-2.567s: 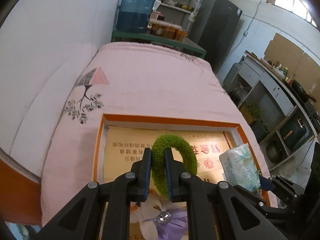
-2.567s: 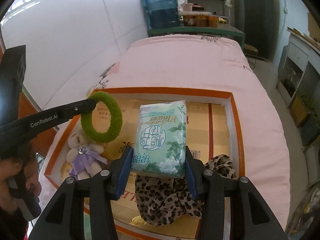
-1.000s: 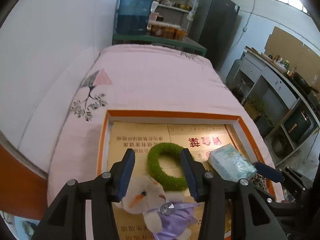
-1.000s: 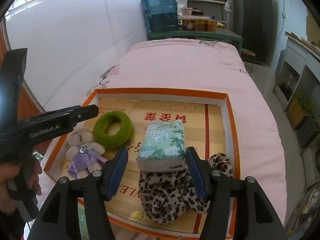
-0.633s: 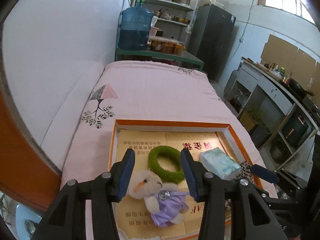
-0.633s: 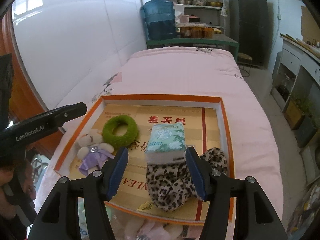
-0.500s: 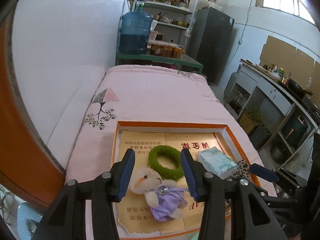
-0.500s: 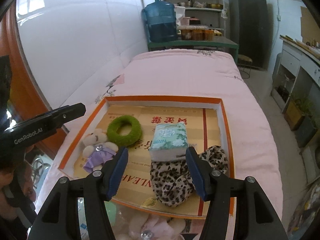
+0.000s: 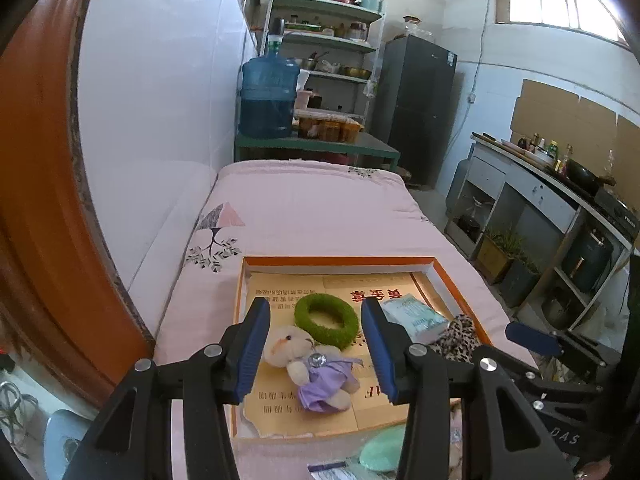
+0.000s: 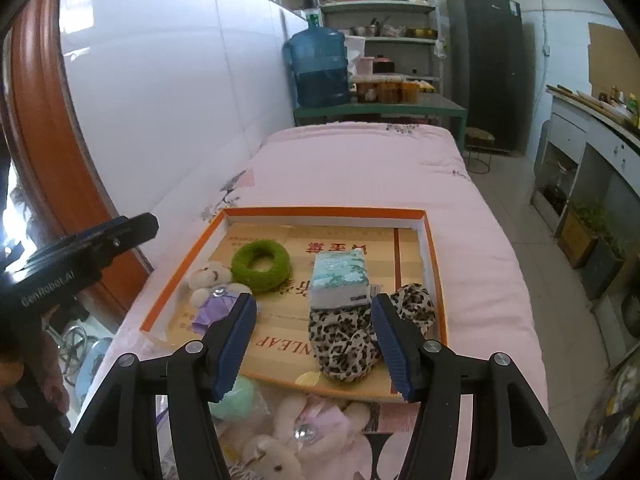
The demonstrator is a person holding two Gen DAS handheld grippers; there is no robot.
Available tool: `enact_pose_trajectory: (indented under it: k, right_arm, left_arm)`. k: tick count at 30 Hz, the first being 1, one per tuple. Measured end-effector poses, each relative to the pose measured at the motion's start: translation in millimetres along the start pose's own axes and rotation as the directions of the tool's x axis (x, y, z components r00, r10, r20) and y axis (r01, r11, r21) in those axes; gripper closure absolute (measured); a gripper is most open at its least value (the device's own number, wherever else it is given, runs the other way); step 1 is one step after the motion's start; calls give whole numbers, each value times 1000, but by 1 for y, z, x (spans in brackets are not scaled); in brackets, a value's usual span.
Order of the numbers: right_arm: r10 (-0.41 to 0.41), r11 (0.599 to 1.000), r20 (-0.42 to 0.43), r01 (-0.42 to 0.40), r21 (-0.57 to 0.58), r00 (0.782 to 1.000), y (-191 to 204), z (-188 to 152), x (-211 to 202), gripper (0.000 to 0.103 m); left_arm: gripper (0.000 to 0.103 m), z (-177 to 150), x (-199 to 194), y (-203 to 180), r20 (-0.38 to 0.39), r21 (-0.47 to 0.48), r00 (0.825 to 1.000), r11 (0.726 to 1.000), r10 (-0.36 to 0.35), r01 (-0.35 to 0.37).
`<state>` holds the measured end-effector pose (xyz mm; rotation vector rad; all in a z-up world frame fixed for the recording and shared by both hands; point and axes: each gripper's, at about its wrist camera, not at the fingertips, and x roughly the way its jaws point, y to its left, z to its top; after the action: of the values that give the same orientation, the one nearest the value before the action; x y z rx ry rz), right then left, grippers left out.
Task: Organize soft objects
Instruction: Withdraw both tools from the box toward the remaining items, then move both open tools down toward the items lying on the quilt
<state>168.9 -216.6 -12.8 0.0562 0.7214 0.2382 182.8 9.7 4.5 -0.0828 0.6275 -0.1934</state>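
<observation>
An orange-rimmed cardboard tray [image 9: 340, 259] [image 10: 324, 211] lies on the pink bed. Inside it lie a green fuzzy ring [image 9: 340, 334] [image 10: 264, 280], a small bear in a purple dress [image 9: 288, 346] [image 10: 208, 276], a tissue pack [image 9: 414, 314] [image 10: 340, 276] and a leopard-print cloth [image 9: 456, 336] [image 10: 344, 336]. The pack leans on the cloth. My left gripper [image 9: 315, 304] hovers open above the tray's near side, holding nothing. My right gripper [image 10: 314, 300] is open and empty too, held back over the tray's front edge. Each gripper shows at the edge of the other's view.
In front of the tray lie a mint round item [image 10: 234, 398] and a pale pink plush toy [image 10: 308, 420] in clear wrapping. An orange wooden frame [image 9: 40, 200] stands at the left. A green table with a water jug [image 9: 268, 100] is behind the bed; cabinets [image 9: 540, 208] line the right.
The left gripper let go of the green ring and the right let go of the tissue pack; both now lie in the tray. Both grippers have drawn back and up, away from the tray.
</observation>
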Motion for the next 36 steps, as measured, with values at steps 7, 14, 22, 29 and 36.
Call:
enact_pose_trajectory:
  k: [7,14,22,29,36]
  right_arm:
    - [-20,1000,48,20,-12,999,10,-8,-28,41]
    - [-12,1000,61,13,-8,998,17,-20,-46,41]
    - [-23,999,100,25,-25,995,29,-33,-70,41]
    - [-8,1000,103,9,-7,995,33,-49,-85,41]
    - [-20,1000,109,20,-5,994,37,-65,-94,41]
  left_arm:
    - [56,-11,-27,-10,42,13,999,1000,-7,6]
    - [56,-23,-55,-17,93,30,996,1000,3,-5]
    - [56,-38,-73,-14,102,22,995,1000,6,-8]
    - [56,-52,-88,-13,113,19,993,1000,15,-17]
    - [56,-64,-97,-13,119,18,993,1000,17,-19]
